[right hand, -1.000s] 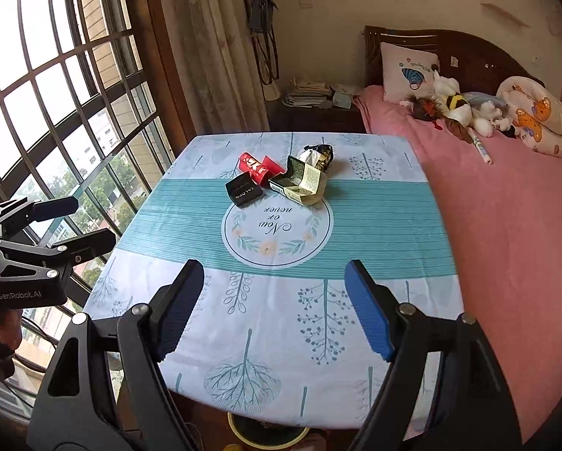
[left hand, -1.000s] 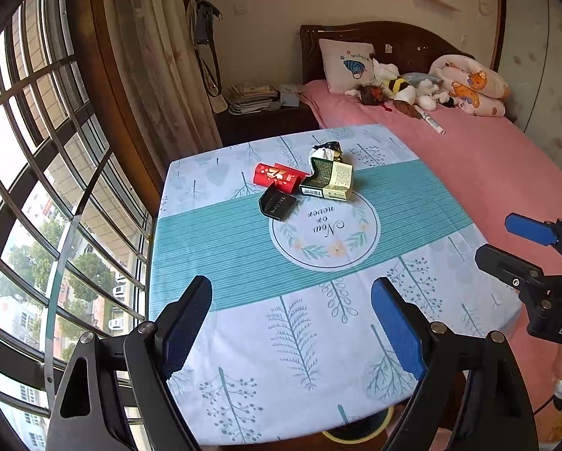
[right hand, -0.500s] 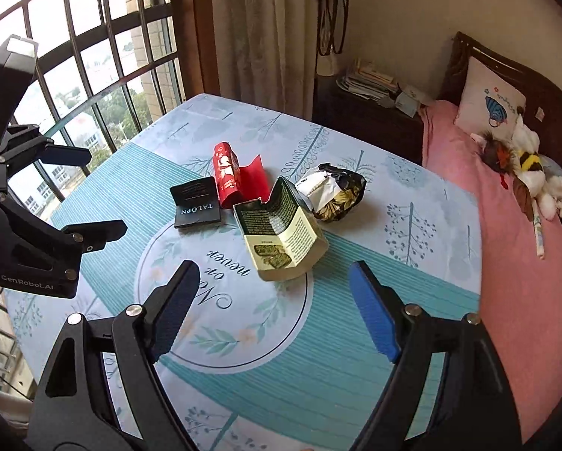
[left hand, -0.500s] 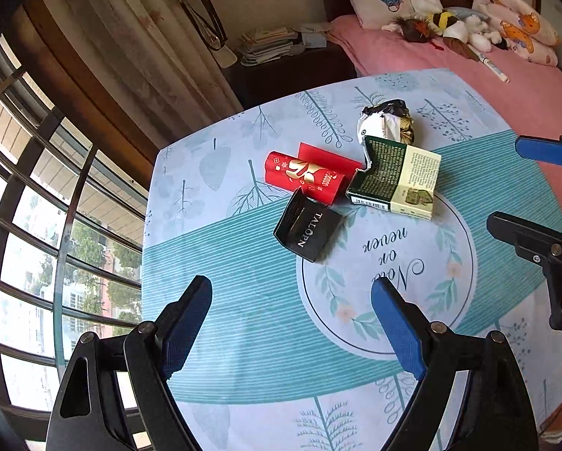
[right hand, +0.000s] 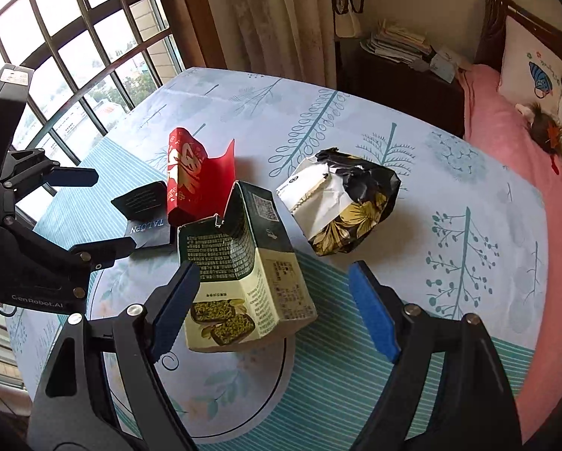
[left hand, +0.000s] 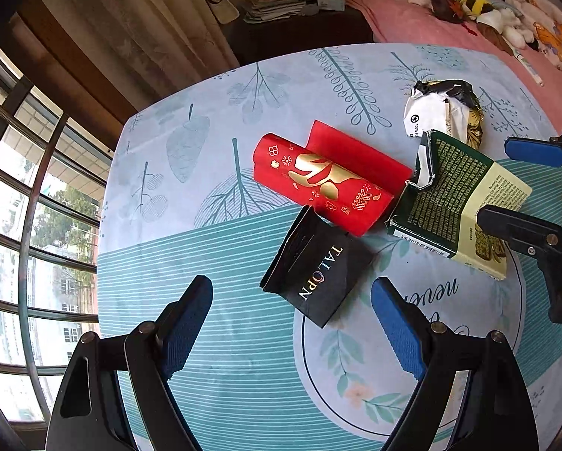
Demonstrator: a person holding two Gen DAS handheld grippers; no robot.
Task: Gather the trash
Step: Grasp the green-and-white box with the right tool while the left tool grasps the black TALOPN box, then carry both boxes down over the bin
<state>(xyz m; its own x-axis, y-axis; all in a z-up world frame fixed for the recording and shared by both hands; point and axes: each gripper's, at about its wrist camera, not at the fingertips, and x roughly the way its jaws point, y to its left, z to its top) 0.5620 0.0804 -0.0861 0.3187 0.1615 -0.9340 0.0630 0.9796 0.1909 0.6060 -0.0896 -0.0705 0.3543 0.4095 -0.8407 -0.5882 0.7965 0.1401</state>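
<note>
Trash is clustered on the tablecloth (left hand: pixel 206 240). A black TALOPN packet (left hand: pixel 318 267) lies flat just ahead of my left gripper (left hand: pixel 291 284), which is open with nothing between its fingers. Behind the packet is a red and gold envelope box (left hand: pixel 326 184). A torn green and cream snack box (right hand: pixel 251 274) sits between the open fingers of my right gripper (right hand: pixel 273 268); its left fingertip is right beside the box. A crumpled black, white and gold bag (right hand: pixel 345 206) lies behind it. Across the views I see the left gripper (right hand: pixel 115 210) and the right gripper (left hand: pixel 493 180).
A pink bed (right hand: pixel 525 158) with a pillow and soft toys runs along the table's right side. A barred window (left hand: pixel 21 225) and curtain are on the left. A dark nightstand (right hand: pixel 393 71) with stacked papers stands beyond the far edge.
Both grippers have moved forward and down over the table toward the trash. The right one now straddles the snack box; the left one is close to the black packet. The trash has not moved.
</note>
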